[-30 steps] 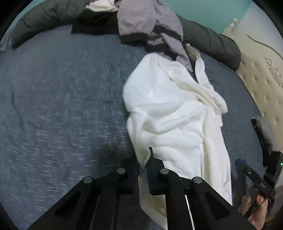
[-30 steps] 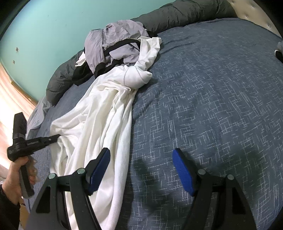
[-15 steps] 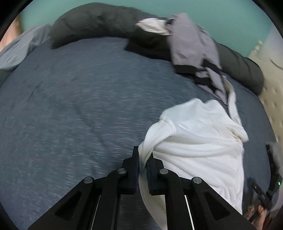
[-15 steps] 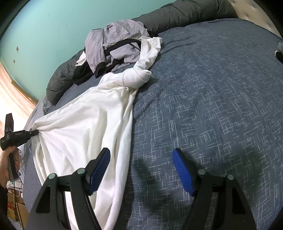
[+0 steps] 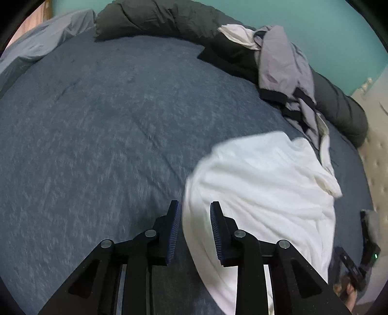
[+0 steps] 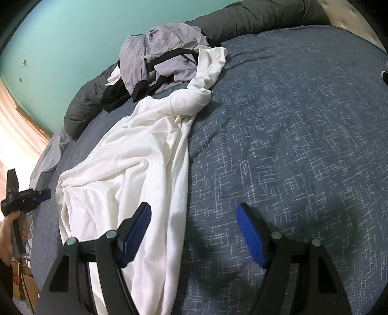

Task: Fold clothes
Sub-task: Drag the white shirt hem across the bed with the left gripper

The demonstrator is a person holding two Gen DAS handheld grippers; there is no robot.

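white shirt lies rumpled across the blue bed, its far end touching a grey garment heaped by the dark pillow. left gripper has its fingers spread, the shirt's edge loose between them. right gripper fingers spread wide above shirt and bed.
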